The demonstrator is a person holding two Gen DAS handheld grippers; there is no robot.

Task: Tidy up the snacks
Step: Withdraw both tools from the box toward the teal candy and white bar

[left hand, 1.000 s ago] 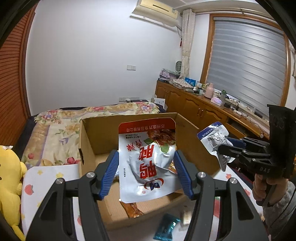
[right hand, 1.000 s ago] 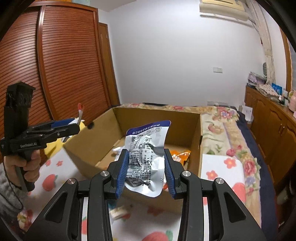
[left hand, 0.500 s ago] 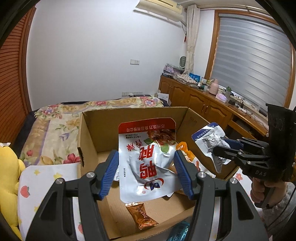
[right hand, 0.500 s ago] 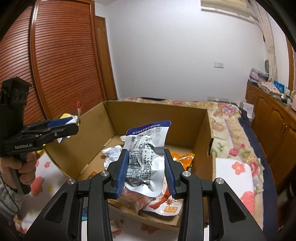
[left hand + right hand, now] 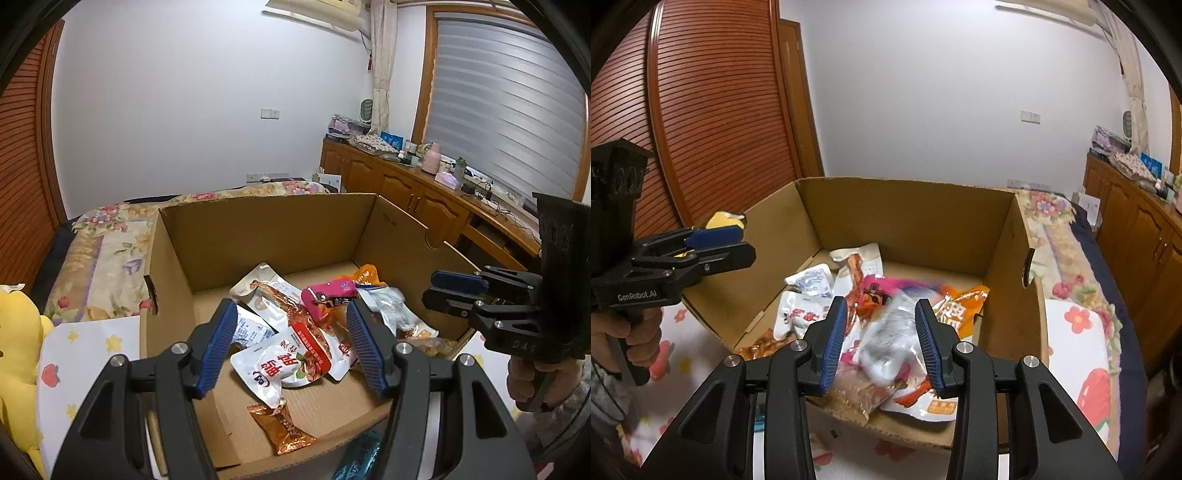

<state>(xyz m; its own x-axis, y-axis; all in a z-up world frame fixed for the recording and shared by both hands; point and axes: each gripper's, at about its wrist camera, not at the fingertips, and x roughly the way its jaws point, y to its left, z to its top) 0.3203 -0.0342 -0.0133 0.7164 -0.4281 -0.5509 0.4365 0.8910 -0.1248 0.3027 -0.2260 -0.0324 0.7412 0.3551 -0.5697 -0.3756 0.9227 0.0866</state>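
An open cardboard box (image 5: 266, 229) holds several snack packets. My left gripper (image 5: 291, 347) is open and empty above the box's near edge; the white and red packet (image 5: 284, 363) lies in the box below it. My right gripper (image 5: 881, 341) is open over the box (image 5: 908, 214); the silver packet (image 5: 890, 332) shows blurred between and below its fingers, free of them. The right gripper also shows at the right of the left wrist view (image 5: 458, 291), and the left gripper at the left of the right wrist view (image 5: 716, 245).
A blue packet (image 5: 360, 456) lies outside the box by its near wall. A yellow plush toy (image 5: 16, 354) sits at left. A flowered bed (image 5: 107, 251) lies behind the box, wooden cabinets (image 5: 406, 192) at right, a slatted wardrobe (image 5: 713, 110) at left.
Both grippers moved over the box and opened. The white and red packet dropped from the left gripper into the box. The silver packet left the right gripper and is falling in.
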